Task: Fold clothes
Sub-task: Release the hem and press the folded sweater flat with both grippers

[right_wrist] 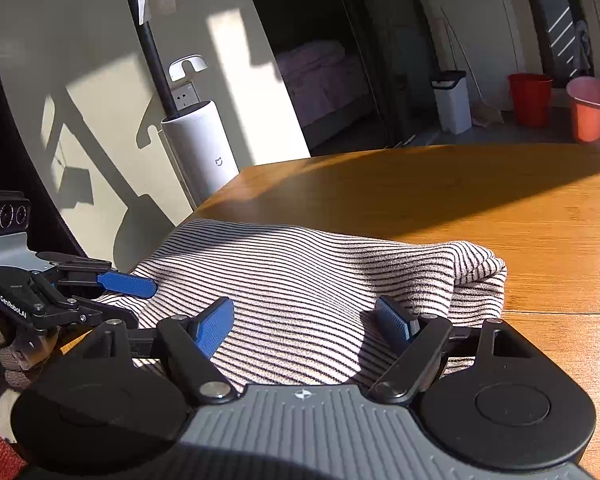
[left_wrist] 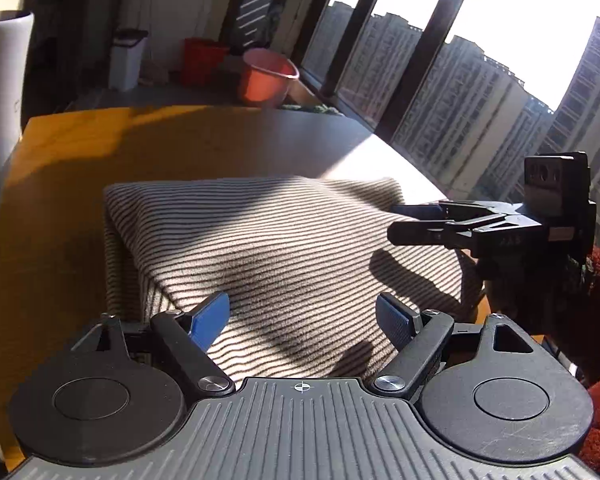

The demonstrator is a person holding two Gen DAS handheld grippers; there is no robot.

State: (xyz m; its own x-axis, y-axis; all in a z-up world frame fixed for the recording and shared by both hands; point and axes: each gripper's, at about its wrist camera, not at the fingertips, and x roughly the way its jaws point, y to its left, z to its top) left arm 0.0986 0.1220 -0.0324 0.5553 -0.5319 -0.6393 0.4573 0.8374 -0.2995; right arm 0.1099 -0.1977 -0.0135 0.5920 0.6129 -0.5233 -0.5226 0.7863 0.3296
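Observation:
A striped beige-and-black garment (left_wrist: 276,248) lies folded in a thick stack on the wooden table (left_wrist: 68,184); it also shows in the right wrist view (right_wrist: 308,276). My left gripper (left_wrist: 303,316) is open and empty, its blue pads just above the garment's near edge. My right gripper (right_wrist: 304,322) is open and empty over the garment's near side. In the left wrist view the right gripper (left_wrist: 410,222) hovers at the garment's right edge. In the right wrist view the left gripper (right_wrist: 128,294) sits at the garment's left edge.
The table's far part (right_wrist: 440,200) lies beyond the garment. A white cylinder appliance (right_wrist: 202,148) stands left of the table. A white bin (left_wrist: 128,60), a red bucket (left_wrist: 202,60) and a pink bucket (left_wrist: 266,76) stand on the floor by the windows.

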